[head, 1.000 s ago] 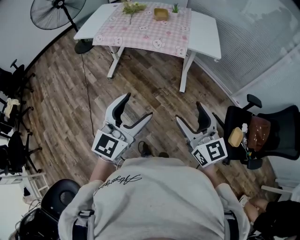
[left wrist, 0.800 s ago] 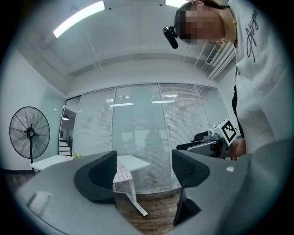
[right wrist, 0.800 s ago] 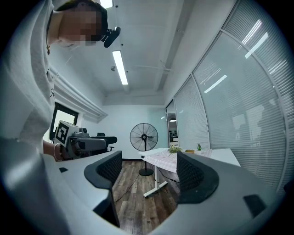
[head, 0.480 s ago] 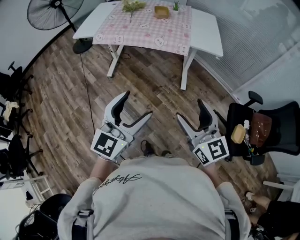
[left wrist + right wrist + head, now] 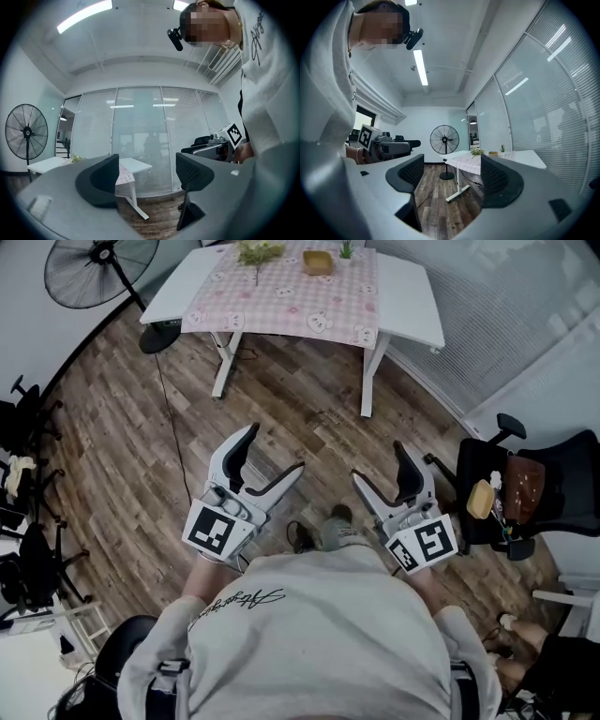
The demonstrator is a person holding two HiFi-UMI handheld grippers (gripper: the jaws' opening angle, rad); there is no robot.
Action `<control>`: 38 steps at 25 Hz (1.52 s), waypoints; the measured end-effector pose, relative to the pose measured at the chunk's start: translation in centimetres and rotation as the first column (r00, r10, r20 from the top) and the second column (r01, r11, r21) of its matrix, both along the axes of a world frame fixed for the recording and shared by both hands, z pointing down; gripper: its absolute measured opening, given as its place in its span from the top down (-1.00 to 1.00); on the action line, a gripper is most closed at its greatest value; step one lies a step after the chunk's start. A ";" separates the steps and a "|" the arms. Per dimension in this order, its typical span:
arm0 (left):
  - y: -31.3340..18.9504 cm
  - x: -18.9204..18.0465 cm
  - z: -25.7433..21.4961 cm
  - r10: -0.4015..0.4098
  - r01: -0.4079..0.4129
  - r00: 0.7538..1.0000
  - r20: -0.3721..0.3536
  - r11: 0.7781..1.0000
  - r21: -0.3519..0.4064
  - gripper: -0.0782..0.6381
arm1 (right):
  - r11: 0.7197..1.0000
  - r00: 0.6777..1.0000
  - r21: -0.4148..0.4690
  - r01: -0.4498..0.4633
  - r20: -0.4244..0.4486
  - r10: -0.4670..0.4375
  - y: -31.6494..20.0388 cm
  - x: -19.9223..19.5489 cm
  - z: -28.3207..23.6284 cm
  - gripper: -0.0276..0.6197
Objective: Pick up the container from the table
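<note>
The container [image 5: 318,262], a small tan box, sits at the far side of a white table [image 5: 411,306] with a pink checked cloth, several steps ahead of me. It also shows as a small tan spot [image 5: 492,153] on the table in the right gripper view. My left gripper [image 5: 275,451] and right gripper [image 5: 380,463] are held at waist height over the wooden floor, far short of the table. Both stand open with nothing between their jaws. In the left gripper view the left gripper [image 5: 146,176] frames the table's end [image 5: 136,165] and glass wall.
A standing fan [image 5: 103,263] is left of the table. A leafy sprig [image 5: 255,252] and small potted plant [image 5: 346,249] flank the container. A black office chair [image 5: 525,493] with items stands at right; more chairs [image 5: 23,427] line the left wall. Blinds cover the glass wall [image 5: 506,315].
The person has stepped slightly toward the table; a foot now shows between the grippers. Both grippers stay open at the same height.
</note>
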State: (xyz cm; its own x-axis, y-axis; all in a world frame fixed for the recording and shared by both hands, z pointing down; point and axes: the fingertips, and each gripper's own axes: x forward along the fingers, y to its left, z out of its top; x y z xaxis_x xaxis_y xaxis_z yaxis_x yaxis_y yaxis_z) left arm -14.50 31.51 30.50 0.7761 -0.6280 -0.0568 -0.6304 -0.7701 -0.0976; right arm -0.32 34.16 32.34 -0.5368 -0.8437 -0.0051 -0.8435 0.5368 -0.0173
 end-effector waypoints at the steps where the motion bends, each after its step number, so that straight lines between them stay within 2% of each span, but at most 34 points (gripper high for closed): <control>1: -0.1 0.1 0.2 0.005 -0.005 1.000 0.001 1.000 -0.002 -0.23 | 1.000 1.000 -0.001 0.001 0.003 -0.001 0.0 0.0 0.0 -0.20; 7: -1.6 1.1 1.2 0.006 -0.006 1.000 0.000 1.000 -0.023 -0.23 | 1.000 1.000 -0.010 0.018 0.024 -0.018 -1.4 0.4 0.4 -0.20; 9: -2.2 1.5 0.9 0.000 -0.001 1.000 -0.014 1.000 -0.010 -0.23 | 1.000 0.999 -0.013 0.025 0.030 -0.025 -2.3 0.9 0.7 -0.20; 14: -4.4 1.8 0.4 -0.023 0.023 1.000 0.002 1.000 0.017 -0.23 | 0.998 0.997 -0.013 0.054 0.053 -0.053 -5.0 1.1 0.7 -0.20; 18: -6.7 2.1 0.3 -0.054 0.054 0.998 0.016 0.998 0.010 -0.23 | 0.997 0.996 0.000 0.077 0.041 -0.077 -7.4 1.3 0.6 -0.20; 26: -11.7 3.9 0.1 -0.053 0.053 0.999 0.001 0.998 0.032 -0.23 | 0.997 0.996 0.011 0.080 0.044 -0.080 -13.0 3.4 0.2 -0.20; 34: -16.6 5.4 -0.9 -0.084 0.084 0.996 -0.011 0.996 0.014 -0.23 | 0.995 0.994 0.011 0.102 0.040 -0.102 -18.2 5.1 -0.6 -0.20; 38: -19.2 6.3 -0.5 -0.101 0.101 0.994 0.037 0.995 0.008 -0.23 | 0.994 0.993 0.010 0.110 0.037 -0.110 -20.9 6.4 -0.7 -0.20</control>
